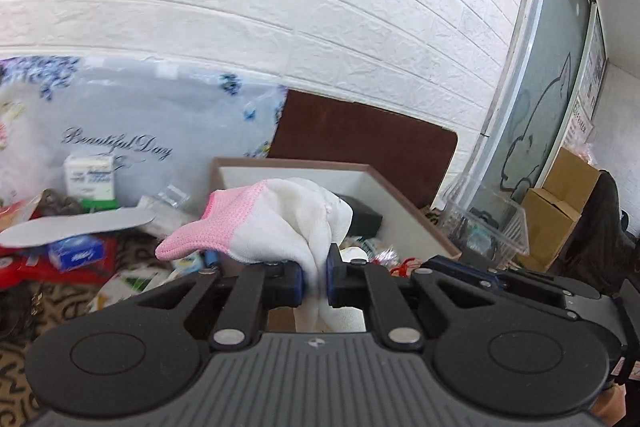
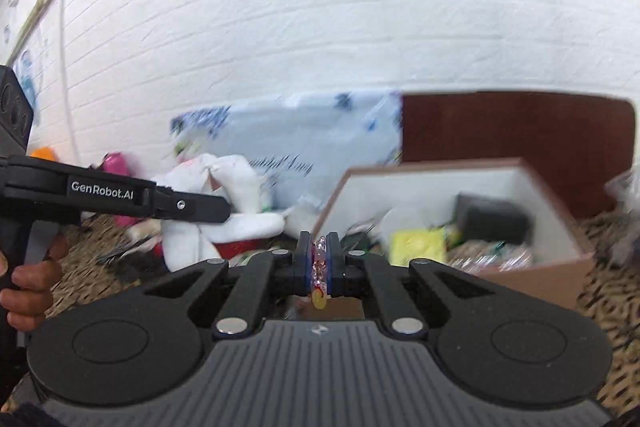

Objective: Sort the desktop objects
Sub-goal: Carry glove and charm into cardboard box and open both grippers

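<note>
The left hand-held gripper (image 1: pixel 315 277) is clamped on a pink-and-white sock (image 1: pixel 276 223) draped over its fingers; the right hand-held gripper (image 2: pixel 319 261) pinches a beaded trinket (image 2: pixel 319 267) — open box (image 2: pixel 532 179) ahead.

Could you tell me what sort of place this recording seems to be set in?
Probably a home or small back room used for sorting clutter: a white brick-pattern wall, a patterned cloth-covered surface strewn with oddments, and stacked cardboard boxes beside a frosted glass door.

sock (image 1: pixel 280 223): white, pink cuff | wall (image 1: pixel 320 7): white brick | box (image 2: pixel 536 267): brown
</note>
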Motion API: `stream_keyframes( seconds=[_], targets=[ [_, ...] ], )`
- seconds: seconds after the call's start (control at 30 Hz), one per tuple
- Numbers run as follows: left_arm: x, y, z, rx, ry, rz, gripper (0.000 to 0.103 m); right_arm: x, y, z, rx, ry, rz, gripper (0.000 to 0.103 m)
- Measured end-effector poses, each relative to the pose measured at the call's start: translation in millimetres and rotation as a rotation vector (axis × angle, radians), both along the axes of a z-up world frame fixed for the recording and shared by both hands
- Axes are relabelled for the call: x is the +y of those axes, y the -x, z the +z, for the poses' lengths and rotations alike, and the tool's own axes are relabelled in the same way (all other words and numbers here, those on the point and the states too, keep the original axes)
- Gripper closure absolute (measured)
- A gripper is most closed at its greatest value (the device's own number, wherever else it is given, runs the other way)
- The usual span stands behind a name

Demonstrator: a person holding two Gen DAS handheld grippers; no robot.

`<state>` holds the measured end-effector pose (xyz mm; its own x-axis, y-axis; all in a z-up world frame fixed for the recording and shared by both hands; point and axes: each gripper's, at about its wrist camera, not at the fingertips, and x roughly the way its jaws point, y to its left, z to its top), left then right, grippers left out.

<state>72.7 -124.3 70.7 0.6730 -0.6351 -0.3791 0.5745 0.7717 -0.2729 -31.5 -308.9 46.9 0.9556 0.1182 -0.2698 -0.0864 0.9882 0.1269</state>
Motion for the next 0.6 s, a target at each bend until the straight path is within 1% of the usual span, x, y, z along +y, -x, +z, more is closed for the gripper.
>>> stream_keyframes(
  seconds=[0.13,0.33,0.47,0.6],
  targets=[
    [-30.2,-21.7,6.2,0.009,0.001,-0.031,0.094,-29.3,-15.6,11.9,-0.033,-0.008,-0.071,0.099],
    [-73.4,-59.7,-3.5,0.061,0.016,-0.069,0.094,-64.1,-49.3,16.3,-0.041,0.008,-0.147,0.099],
    [-102.9,-83.9,-18.8,0.098,0.01,-0.088,0.094,-86.5,-67.5,7.4,-0.026,0.019,-0.201,0.099],
    [-126.0,-102.0,-36.6,0.123,-0.008,-0.108,0.094,-112.3,-84.9,-9.2,0.009,0.01,-0.242,0.099]
  ],
)
